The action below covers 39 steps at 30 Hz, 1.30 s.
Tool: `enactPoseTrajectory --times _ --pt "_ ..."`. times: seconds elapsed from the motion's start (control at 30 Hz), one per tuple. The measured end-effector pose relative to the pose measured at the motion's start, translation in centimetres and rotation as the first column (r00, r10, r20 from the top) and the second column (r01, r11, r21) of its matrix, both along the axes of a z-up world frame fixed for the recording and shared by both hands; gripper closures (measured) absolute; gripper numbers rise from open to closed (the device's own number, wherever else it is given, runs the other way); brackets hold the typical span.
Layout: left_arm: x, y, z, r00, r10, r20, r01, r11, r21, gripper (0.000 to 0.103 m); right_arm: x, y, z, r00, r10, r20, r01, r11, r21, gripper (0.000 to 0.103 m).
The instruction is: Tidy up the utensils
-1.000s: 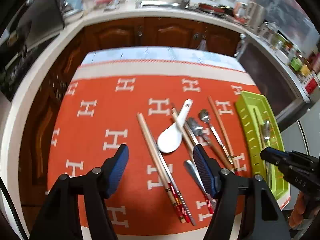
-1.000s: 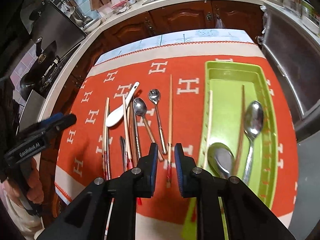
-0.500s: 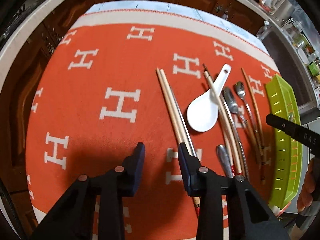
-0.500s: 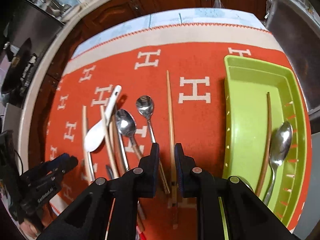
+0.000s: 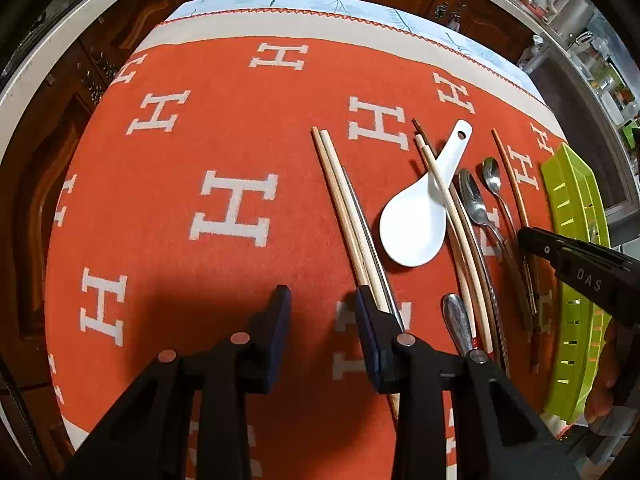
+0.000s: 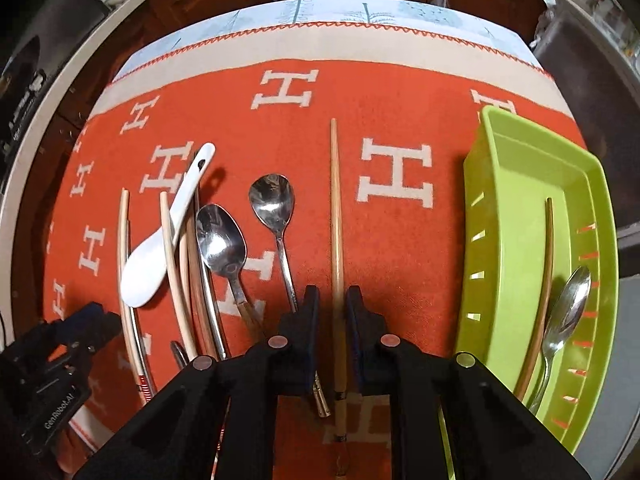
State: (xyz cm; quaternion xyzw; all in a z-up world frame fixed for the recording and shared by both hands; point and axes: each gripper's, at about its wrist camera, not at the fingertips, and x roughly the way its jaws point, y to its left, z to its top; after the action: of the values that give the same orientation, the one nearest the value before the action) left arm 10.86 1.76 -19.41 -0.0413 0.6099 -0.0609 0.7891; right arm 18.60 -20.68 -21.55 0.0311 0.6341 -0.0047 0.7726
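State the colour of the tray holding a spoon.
Lime green tray, clearest in the right wrist view.

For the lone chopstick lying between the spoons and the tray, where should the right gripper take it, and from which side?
Grip the chopstick on its thicker lower shaft, from straight above, jaws across its width. It lies flat and apart on the cloth, and the right gripper, now closing, already straddles that part.

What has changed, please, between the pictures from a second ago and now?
Both tongs came down toward the orange cloth. The left tongs narrowed and now sit beside the pale chopstick pair, with nothing between the pads. The right tongs shifted over the single chopstick and are closing around it, not yet gripping. The white spoon, metal spoons and green tray kept their places.
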Motion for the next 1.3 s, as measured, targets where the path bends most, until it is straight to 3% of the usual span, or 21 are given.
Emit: enactPoseTrajectory --times 0.17,0.33,0.63,0.77,1.0,1.23,1.3 --pt "0.0 -0.3 0.1 1.0 -0.007 0.006 0.007 1.0 0.03 0.072 -0.2 1.0 -0.1 0.999 0.041 0.021 -0.04 0.998 -0.037 0.093" --pt "0.4 -1.0 0.1 1.0 -0.007 0.004 0.007 0.998 0.058 0.072 -0.7 0.8 0.0 0.999 0.036 0.016 -0.036 0.999 0.025 0.095" --pt "1.4 -0.1 0.0 0.997 0.043 -0.063 -0.043 0.999 0.004 0.072 -1.1 -1.2 0.1 1.0 -0.011 0.0 0.011 0.988 0.153 0.095" --pt "1.5 -0.4 -0.1 0.996 0.054 -0.077 -0.052 0.998 0.026 0.072 -1.0 -1.2 0.1 1.0 -0.014 0.0 0.014 0.986 0.168 0.095" --pt "1.3 -0.1 1.2 0.993 0.088 -0.08 -0.091 0.995 -0.042 0.072 -1.2 -2.2 0.1 1.0 -0.021 0.004 0.02 0.978 0.206 0.095" --pt "1.2 -0.9 1.0 0.991 0.085 -0.101 -0.091 0.994 -0.055 0.072 -1.2 -2.3 0.1 1.0 -0.024 0.008 0.022 0.978 0.206 0.095" --pt "1.3 -1.1 0.8 0.991 0.088 -0.103 -0.092 0.995 -0.042 0.076 -1.3 -2.3 0.1 1.0 -0.026 0.009 0.024 0.978 0.209 0.095"
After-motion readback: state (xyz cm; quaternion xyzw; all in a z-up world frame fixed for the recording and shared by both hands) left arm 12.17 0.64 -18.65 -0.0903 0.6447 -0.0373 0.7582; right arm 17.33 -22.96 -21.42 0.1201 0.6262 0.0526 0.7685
